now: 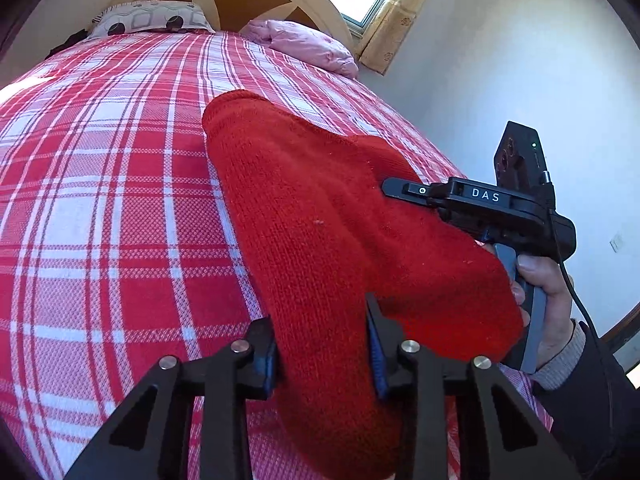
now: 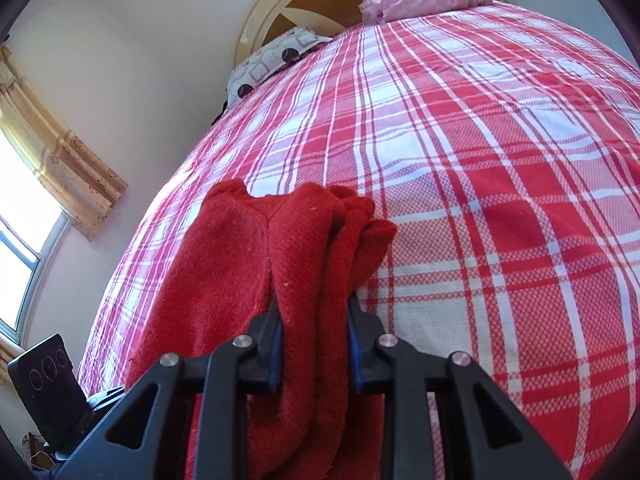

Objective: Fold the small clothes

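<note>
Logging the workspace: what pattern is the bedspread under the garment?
Red and white plaid bedspread, clearest in the right wrist view.

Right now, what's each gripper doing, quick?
Left gripper: closed on the red knit garment.
Right gripper: closed on a bunched fold of the same garment.

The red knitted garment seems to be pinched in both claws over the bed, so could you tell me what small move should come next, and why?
Probably lift both ends together and carry them forward. The left claw and the right claw each pinch bunched red knitted garment, which still drapes on the plaid bedspread, so no fold is laid yet.
</note>
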The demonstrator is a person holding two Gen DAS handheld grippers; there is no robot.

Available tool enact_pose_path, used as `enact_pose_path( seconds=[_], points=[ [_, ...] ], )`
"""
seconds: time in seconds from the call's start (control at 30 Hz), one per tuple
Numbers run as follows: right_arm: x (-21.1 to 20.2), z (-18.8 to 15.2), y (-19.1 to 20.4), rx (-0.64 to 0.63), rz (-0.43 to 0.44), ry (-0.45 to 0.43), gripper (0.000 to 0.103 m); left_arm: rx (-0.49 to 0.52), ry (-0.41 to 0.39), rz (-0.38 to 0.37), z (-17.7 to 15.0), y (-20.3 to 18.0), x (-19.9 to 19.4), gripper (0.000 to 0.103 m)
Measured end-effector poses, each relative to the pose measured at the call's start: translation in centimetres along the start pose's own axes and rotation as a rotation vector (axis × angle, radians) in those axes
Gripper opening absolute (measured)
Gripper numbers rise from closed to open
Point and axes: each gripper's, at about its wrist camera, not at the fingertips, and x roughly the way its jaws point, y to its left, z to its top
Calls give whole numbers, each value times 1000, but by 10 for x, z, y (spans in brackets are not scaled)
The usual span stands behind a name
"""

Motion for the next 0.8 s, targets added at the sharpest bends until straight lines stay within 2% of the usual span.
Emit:
enact_pose_path(
  seconds=[0.2, 0.4, 0.5, 0.6, 0.8],
  points=[
    [-16, -4, 30, -22, 22, -27, 28, 17, -22, 27, -3, -3, -33, 33],
    [-26, -12, 77, -60, 82, -40, 27, 15, -71, 83, -10, 8, -85, 33],
    [-21, -18, 104, -76, 117, -31, 27, 1, -89, 117, -16, 21, -110, 33],
    [-12, -26, 129, -100, 155, -14, 27, -3, -100, 182, -24, 33, -131, 32],
    [15, -40, 174, -130, 224, 30, 27, -44, -114, 243, -32, 59, -167, 32]
  ],
)
